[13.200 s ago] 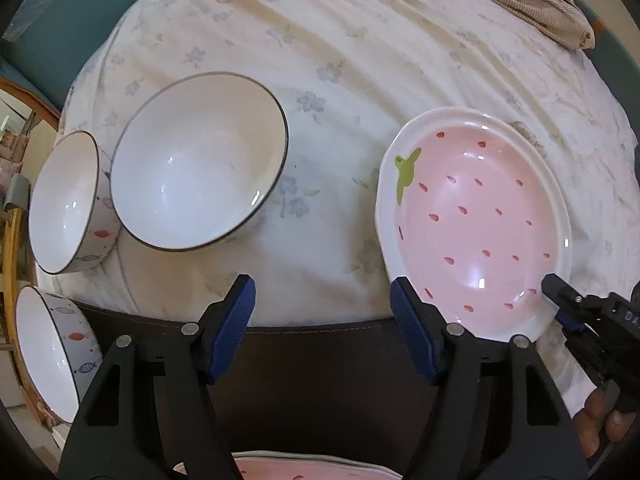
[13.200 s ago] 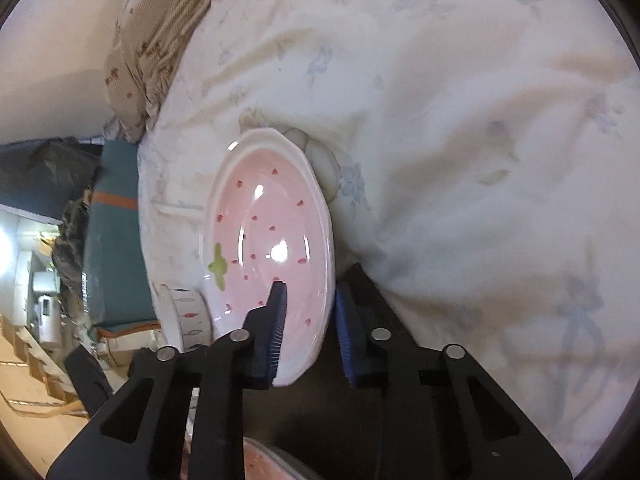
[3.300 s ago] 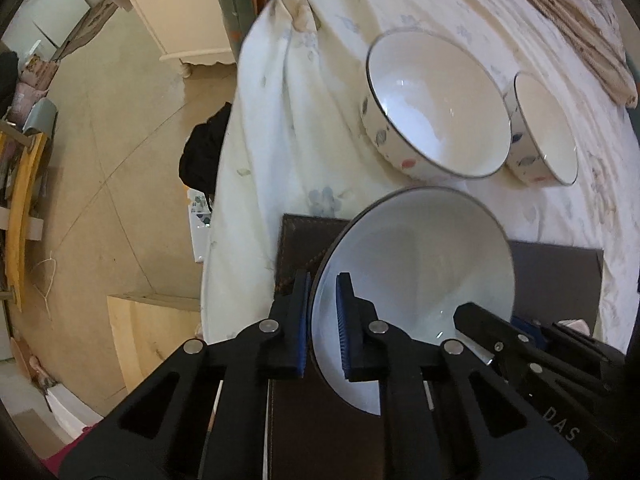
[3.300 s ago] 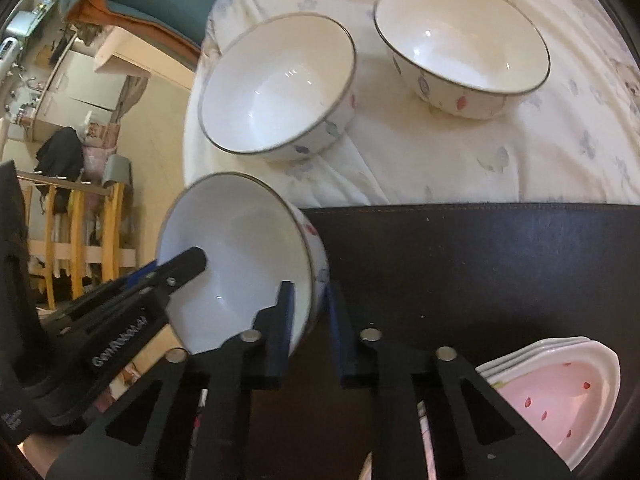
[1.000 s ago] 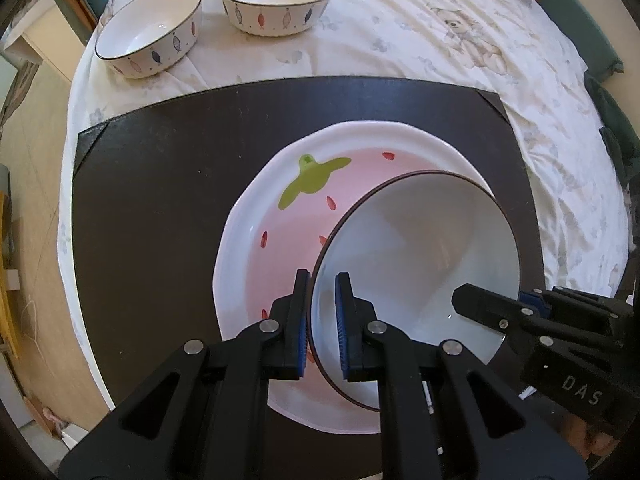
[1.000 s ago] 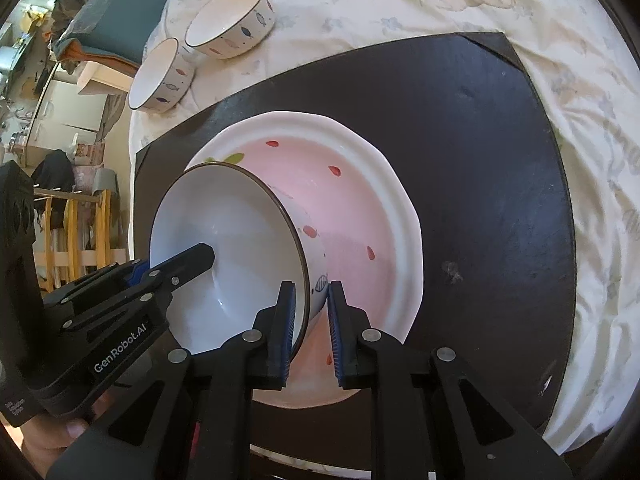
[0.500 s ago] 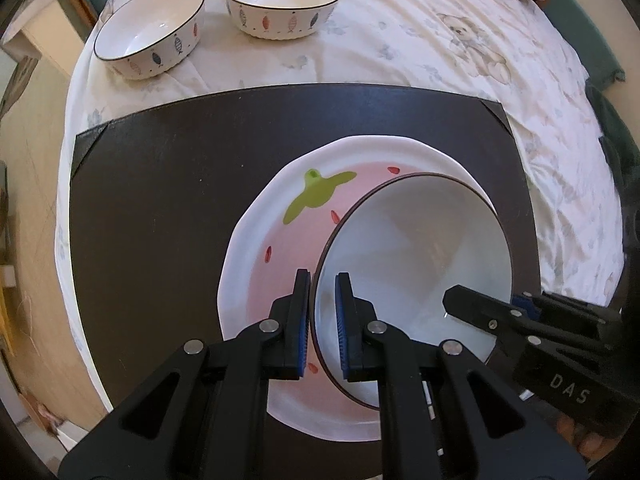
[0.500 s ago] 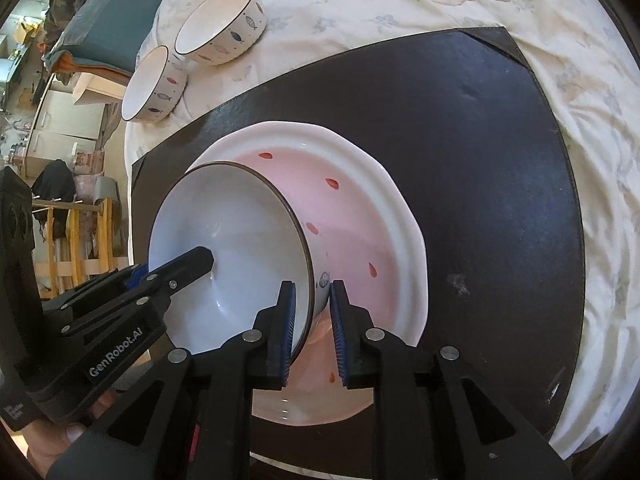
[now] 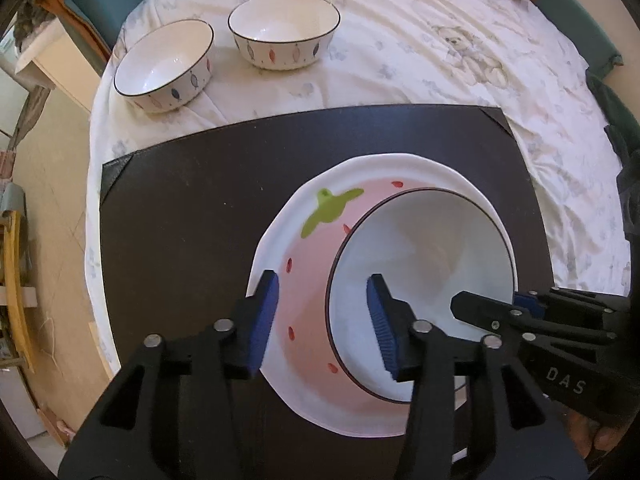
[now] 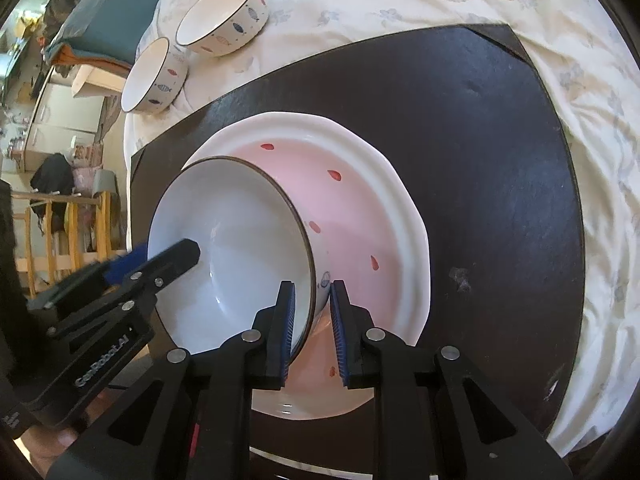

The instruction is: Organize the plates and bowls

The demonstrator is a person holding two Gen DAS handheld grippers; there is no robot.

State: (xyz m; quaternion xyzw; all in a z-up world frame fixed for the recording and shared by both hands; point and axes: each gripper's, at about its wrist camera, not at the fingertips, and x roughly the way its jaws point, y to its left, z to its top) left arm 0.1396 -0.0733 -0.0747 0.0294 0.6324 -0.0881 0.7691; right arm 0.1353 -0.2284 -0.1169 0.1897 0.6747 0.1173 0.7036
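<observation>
Bowl (image 9: 424,264) hides much of strawberry plate (image 9: 304,280); its underside unseen

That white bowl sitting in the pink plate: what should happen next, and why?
Probably open the right claw. The white bowl already sits in the strawberry plate; the left claw is opening off its rim, while the right one grips the opposite rim.

- The left gripper (image 9: 322,312) is seen opening, its pads clear of the white bowl's (image 9: 424,260) rim between them
- The bowl is tilted on the strawberry plate (image 9: 304,264)
- Its far rim is met by the right gripper (image 9: 496,307)
</observation>
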